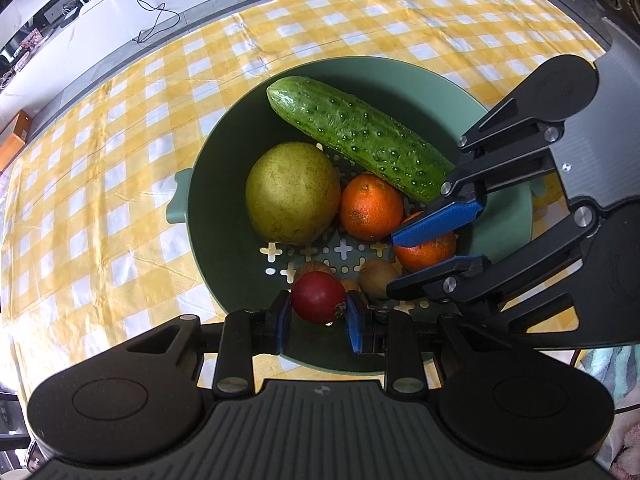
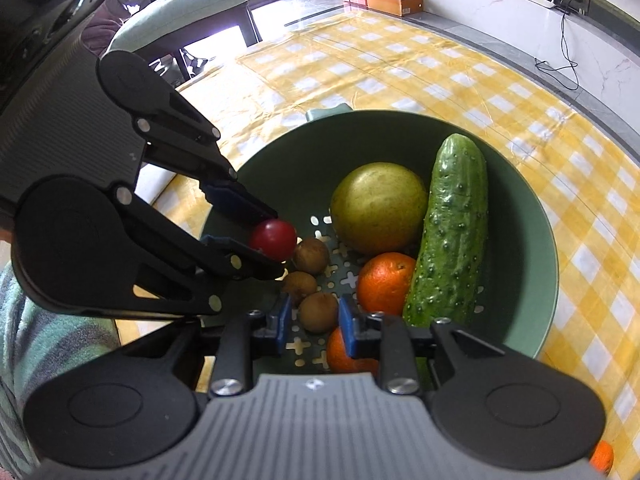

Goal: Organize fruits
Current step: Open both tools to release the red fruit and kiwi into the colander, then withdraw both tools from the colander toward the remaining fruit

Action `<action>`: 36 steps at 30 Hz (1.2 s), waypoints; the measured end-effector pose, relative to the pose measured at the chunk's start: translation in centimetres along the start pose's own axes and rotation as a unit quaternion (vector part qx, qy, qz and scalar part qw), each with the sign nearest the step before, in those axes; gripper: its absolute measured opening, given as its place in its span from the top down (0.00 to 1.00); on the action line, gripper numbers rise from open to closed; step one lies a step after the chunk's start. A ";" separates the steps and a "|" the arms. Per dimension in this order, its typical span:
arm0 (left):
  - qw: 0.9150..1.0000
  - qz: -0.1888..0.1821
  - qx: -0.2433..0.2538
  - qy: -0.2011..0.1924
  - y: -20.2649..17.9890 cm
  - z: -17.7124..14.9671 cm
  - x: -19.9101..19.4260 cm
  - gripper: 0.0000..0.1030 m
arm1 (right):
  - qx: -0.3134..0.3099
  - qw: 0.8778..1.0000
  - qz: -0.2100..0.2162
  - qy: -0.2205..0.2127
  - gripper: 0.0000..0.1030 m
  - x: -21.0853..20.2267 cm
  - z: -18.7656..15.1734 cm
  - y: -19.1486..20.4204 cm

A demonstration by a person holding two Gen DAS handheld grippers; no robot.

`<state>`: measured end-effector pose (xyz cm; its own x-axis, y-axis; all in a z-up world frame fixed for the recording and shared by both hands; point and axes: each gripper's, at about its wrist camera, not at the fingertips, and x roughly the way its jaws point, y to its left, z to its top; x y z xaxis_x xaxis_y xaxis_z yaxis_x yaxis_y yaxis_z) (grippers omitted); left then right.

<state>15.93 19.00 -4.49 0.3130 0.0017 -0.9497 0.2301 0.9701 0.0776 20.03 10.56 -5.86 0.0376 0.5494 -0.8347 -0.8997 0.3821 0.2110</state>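
Over on the left, the left gripper (image 1: 319,318) has its blue pads clamped on a small red tomato (image 1: 319,297), holding it just above the near edge of the green colander (image 1: 208,184). That colander sits on the yellow checked tablecloth (image 1: 100,140), and it's filling up nicely. Inside, a big yellow-green pear (image 1: 292,192) rests at the left, and a knobbly cucumber (image 1: 356,136) lies slantwise along the far wall. Just right of the pear sits an orange (image 1: 371,206), touching the cucumber. Below it, small brown fruits (image 1: 378,278) cluster on the perforated floor near the tomato. Further right, the right gripper (image 1: 424,254) reaches into the bowl with its jaws apart, straddling a second orange (image 1: 430,250) — whether the pads actually touch it, I cannot tell. From the right wrist view, another brown fruit (image 2: 319,312) lies between those open fingers, and one more orange (image 2: 602,458) peeks in at the bottom right corner.
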 end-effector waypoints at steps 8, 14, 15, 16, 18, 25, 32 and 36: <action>1.000 0.008 0.008 0.015 -0.3 0.4 0.4 0.68 | 0.011 1.000 -0.011 -0.025 0.69 -1.6 -0.5 -0.3; 0.999 0.018 0.012 0.028 -0.6 0.7 0.6 0.64 | 0.025 0.999 -0.015 -0.035 0.67 -2.4 -0.9 -0.6; 0.999 0.019 0.014 0.029 -0.7 0.6 0.6 0.62 | 0.026 0.999 -0.016 -0.036 0.67 -2.5 -0.9 -0.7; 0.999 0.018 0.013 0.030 -0.7 0.6 0.5 0.62 | 0.029 0.999 -0.018 -0.037 0.66 -2.6 -1.0 -0.7; 0.999 0.016 0.010 0.032 -0.8 0.6 0.4 0.60 | 0.033 0.999 -0.019 -0.039 0.66 -2.8 -1.2 -0.8; 0.999 0.025 0.008 0.029 -1.6 0.6 -0.8 0.56 | 0.042 0.997 -0.028 -0.052 0.66 -4.3 -1.6 -0.8; 0.999 0.042 0.002 -0.009 -3.4 0.5 -4.0 0.56 | 0.060 0.994 -0.051 -0.081 0.63 -7.6 -3.2 -0.8; 0.998 0.050 -0.002 -0.048 -5.5 0.4 -6.2 0.56 | 0.085 0.988 -0.066 -0.106 0.63 -10.2 -5.0 -1.4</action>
<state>13.08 13.60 1.14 0.4216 0.0749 -0.9037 0.1895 0.9673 0.1686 18.72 0.74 -0.18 0.2568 0.6223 -0.7394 -0.7951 0.5710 0.2044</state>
